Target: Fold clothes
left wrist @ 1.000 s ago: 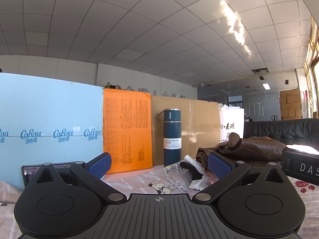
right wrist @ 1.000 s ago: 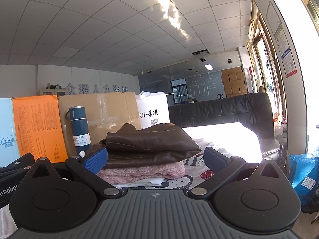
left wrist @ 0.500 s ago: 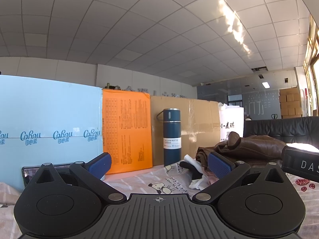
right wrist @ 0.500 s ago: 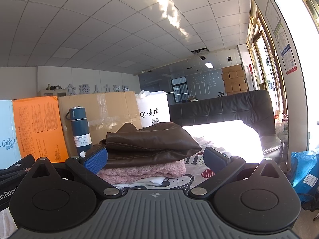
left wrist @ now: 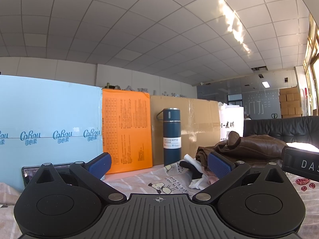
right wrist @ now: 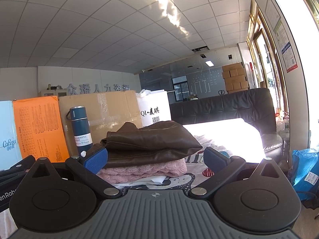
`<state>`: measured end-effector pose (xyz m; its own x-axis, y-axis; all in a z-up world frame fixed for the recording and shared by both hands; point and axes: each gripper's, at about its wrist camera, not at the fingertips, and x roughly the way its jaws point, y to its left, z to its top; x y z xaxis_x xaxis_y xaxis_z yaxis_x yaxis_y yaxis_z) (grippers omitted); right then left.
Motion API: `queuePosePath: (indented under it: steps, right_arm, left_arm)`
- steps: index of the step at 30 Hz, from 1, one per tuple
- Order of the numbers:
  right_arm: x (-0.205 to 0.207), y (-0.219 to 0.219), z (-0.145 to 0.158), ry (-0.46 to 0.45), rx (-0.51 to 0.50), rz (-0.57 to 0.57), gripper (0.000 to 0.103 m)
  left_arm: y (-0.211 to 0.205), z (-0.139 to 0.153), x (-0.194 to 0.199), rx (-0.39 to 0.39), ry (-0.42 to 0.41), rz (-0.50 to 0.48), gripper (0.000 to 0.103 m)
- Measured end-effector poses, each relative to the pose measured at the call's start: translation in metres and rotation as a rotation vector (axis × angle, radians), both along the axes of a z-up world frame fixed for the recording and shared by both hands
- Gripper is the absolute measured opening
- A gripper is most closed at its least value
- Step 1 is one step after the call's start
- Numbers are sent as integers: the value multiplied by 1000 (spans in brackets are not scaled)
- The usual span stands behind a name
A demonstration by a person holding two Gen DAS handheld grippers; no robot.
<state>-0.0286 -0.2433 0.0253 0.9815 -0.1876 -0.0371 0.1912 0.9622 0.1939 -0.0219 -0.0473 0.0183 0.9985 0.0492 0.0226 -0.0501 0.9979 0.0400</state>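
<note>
Two handheld grippers point level across a table covered with a cartoon-print cloth. The left gripper has its blue-padded fingers spread wide with nothing between them; past its tips lies bare cloth. Ahead of it a dark blue vacuum bottle stands upright in front of a brown cardboard box, with an orange box and a pale blue box lined up to the left and a white paper bag to the right. The right gripper is likewise wide open and grips nothing. Directly in front of it, framed between its fingers but not touching them as far as can be seen, sits the stack of folded clothes: a brown leather jacket on top, a pink knit sweater beneath it, and a white garment at the bottom. From the left wrist view the same stack appears to the right, with the brown jacket uppermost and a loose white and black garment beside it. A black leather sofa stands beyond the table, and a blue plastic bag lies at far right.
</note>
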Motion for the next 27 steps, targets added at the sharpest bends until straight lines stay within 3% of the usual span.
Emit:
queuePosePath:
  steps: [27]
  right_arm:
    - [1, 0, 0, 15, -4, 11, 103]
  left_arm:
    - [0, 1, -1, 0, 4, -1, 103]
